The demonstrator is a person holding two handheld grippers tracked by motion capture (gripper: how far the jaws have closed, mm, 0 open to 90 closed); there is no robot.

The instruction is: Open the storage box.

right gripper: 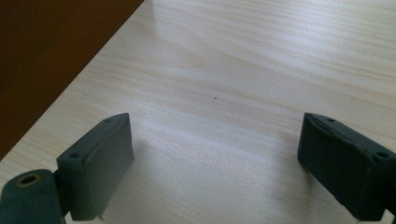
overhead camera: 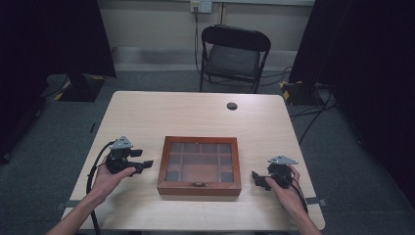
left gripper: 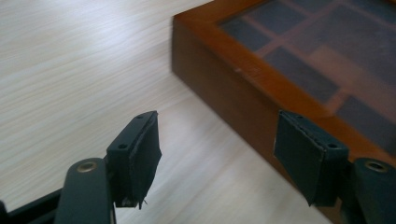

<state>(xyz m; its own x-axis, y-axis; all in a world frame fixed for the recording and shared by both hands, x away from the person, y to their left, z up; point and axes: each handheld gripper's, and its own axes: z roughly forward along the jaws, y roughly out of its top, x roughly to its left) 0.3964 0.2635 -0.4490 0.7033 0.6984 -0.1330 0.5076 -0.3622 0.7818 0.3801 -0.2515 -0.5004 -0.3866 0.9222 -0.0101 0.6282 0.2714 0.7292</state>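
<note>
A: Where does the wooden box [overhead camera: 199, 166] sit right now?

B: In the middle of the table [overhead camera: 147, 110], toward the person's edge, lid down, with its small metal clasp [overhead camera: 198, 184] facing the person. The left gripper [overhead camera: 147, 164] hangs just beside its left wall and the right gripper [overhead camera: 255, 178] is near its right wall; neither touches it.

A: How do you expect it to handle?

B: My guess is stiff and fairly weighty for its size: solid wood frame, and a lid with a clear pane over 12 or so compartments. The pane looks like the fragile part, so I would keep the pads off it. The varnished sides seem smooth, so a light pinch could slip.

A: So where would you grab?

B: On the wooden frame. For opening, the front lip of the lid next to the clasp; for moving it, 1 gripper on each side wall.

A: And the jaws?

B: In the left gripper view the 2 black pads [left gripper: 140, 151] stand well apart with nothing between them, the box's edge just ahead and to the side. In the right gripper view the pads [right gripper: 100, 161] are spread wide over bare tabletop, the box wall off to one side. Both grippers are empty
</note>
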